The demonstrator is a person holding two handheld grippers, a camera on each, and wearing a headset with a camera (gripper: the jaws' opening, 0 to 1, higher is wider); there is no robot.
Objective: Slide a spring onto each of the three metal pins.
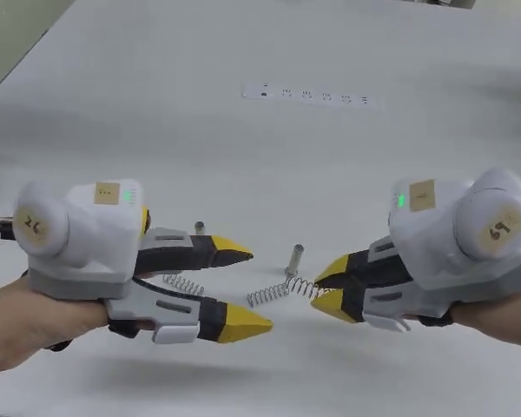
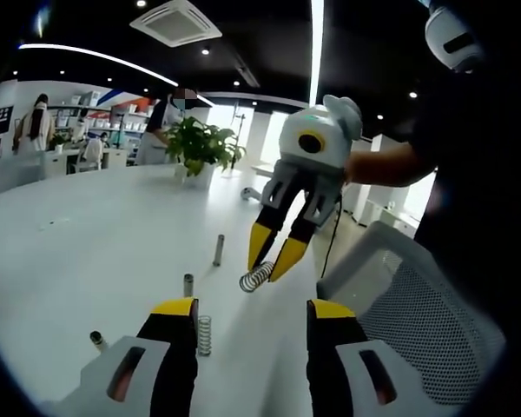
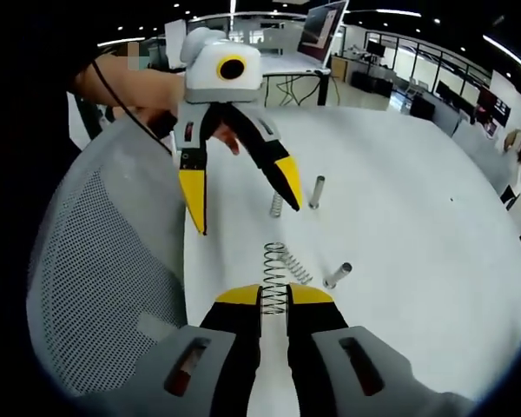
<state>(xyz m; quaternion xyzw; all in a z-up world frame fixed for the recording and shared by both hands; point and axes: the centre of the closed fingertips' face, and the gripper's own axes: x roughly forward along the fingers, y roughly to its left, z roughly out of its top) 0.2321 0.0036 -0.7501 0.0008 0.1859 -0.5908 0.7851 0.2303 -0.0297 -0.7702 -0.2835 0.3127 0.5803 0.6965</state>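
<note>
White table point(image 1: 243, 165): right tool point(image 1: 322, 293) pinched on spring point(image 1: 273, 294); left tool point(image 2: 253, 308) spread wide, empty.

The left gripper point(image 1: 253, 289) and right gripper point(image 1: 319, 291) face each other above the bench point(image 1: 156, 130), jaws well apart. A spring point(image 1: 273, 294) is caught between the right jaws and sticks out ahead of them toward the left jaws. A pin point(image 1: 293, 259) stands just behind it, between the two pairs of jaws. A second spring point(image 1: 184, 283) sits between the spread left jaws, a second pin point(image 1: 200, 228) beyond them. A power strip point(image 1: 308, 94) lies far behind.
</note>
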